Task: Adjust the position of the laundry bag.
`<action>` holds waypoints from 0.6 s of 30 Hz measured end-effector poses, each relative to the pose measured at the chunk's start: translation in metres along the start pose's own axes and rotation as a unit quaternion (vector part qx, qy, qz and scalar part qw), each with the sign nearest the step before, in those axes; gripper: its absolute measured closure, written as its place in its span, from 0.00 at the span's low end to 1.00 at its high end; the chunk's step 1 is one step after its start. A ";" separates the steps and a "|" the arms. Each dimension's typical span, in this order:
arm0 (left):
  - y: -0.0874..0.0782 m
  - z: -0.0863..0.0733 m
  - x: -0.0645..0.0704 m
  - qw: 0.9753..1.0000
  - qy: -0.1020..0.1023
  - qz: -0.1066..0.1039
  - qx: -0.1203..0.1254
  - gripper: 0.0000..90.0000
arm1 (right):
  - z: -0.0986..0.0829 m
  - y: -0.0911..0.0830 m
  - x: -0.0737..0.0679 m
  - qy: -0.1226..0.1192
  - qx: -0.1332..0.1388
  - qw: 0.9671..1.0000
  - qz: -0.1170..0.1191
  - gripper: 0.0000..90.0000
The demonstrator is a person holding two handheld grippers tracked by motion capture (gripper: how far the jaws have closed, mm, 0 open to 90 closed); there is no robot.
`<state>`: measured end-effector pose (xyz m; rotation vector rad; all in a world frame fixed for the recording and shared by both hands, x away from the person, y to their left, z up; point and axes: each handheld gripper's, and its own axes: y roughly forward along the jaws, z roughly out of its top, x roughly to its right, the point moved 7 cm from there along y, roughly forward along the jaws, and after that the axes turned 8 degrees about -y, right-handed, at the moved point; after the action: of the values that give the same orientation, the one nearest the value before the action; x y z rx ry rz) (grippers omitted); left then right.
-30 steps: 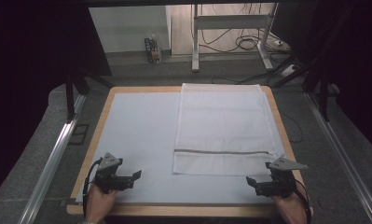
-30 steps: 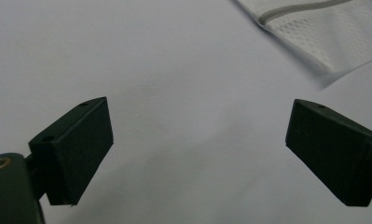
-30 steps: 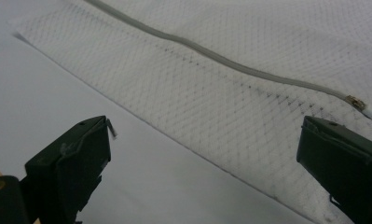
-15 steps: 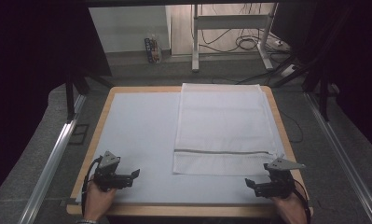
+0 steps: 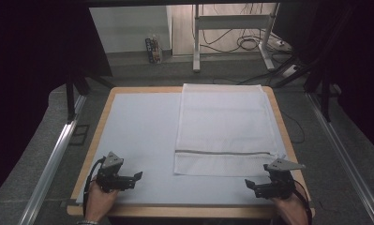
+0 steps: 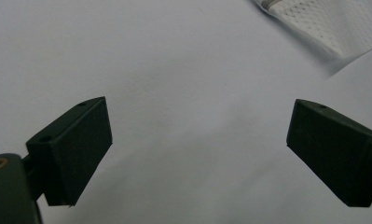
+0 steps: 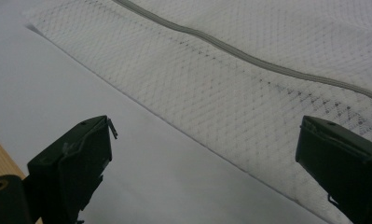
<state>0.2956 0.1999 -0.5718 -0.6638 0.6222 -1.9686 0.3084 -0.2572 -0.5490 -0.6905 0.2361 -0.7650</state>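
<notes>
A white mesh laundry bag (image 5: 227, 129) with a grey zipper line (image 5: 222, 152) lies flat on the right half of the pale sheet-covered table (image 5: 142, 131). My left gripper (image 5: 137, 176) rests low at the front left, open, over bare sheet (image 6: 183, 93); a corner of the mesh bag (image 6: 328, 23) shows at the upper right of its view. My right gripper (image 5: 248, 183) sits at the front right, open, just in front of the bag's near edge. Its view looks across the mesh bag (image 7: 249, 88) and the zipper (image 7: 249, 56).
The table has a wooden rim (image 5: 184, 212) along the front and sides. Metal rails (image 5: 53, 159) run along both sides of the table. A metal stand (image 5: 231, 33) and floor cables (image 5: 250, 44) lie beyond the far edge.
Both hands with their grippers have drawn back slightly toward the front edge. The bag has not moved.
</notes>
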 end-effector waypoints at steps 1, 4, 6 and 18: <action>0.001 0.001 0.001 1.000 0.002 0.000 0.000 0.07 | 0.000 0.000 0.001 0.002 0.000 1.000 0.000 0.04; 0.003 0.004 0.001 1.000 0.012 0.005 -0.002 0.07 | 0.001 0.001 0.002 0.005 0.000 1.000 -0.002 0.05; 0.005 0.008 0.001 1.000 0.013 0.001 0.000 0.07 | 0.002 0.002 0.005 0.003 0.001 1.000 -0.008 0.05; 0.019 0.018 0.005 1.000 0.021 -0.002 0.004 0.08 | 0.016 0.003 0.019 0.015 0.048 0.999 -0.019 0.05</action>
<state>0.3172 0.1846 -0.5701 -0.6202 0.6382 -1.9929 0.3303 -0.2612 -0.5382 -0.5947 0.2127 -0.8177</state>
